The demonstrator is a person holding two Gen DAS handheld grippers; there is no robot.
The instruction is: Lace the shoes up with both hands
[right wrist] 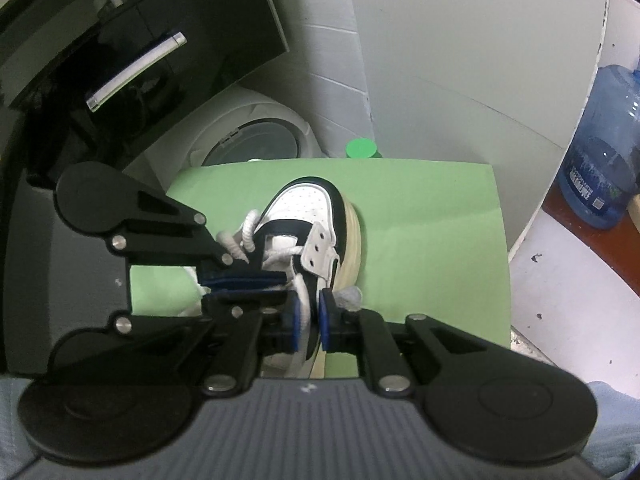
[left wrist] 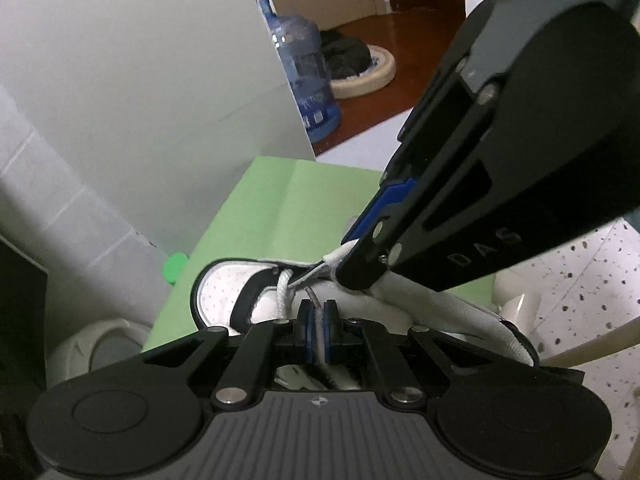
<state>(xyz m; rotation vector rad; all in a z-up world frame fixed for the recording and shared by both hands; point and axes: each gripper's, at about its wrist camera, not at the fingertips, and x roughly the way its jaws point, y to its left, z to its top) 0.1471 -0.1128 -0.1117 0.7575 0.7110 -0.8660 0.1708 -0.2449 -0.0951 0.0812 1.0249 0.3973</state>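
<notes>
Over mat [right wrist: 420, 216]: both grippers, left [left wrist: 319, 312] and right [right wrist: 308, 312], pinching lace [right wrist: 306, 304] above shoe [right wrist: 308, 208]; soft, limp, slippery cord, best gripped near tip.

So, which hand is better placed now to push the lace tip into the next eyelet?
Probably right. The right gripper pinches the lace tip, close to the eyelets of the shoe. The left gripper only clamps a lace strand.

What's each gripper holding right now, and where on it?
Left gripper pinches a stretch of white shoelace; right gripper clamps another stretch, both beside the sneaker's eyelets.
</notes>
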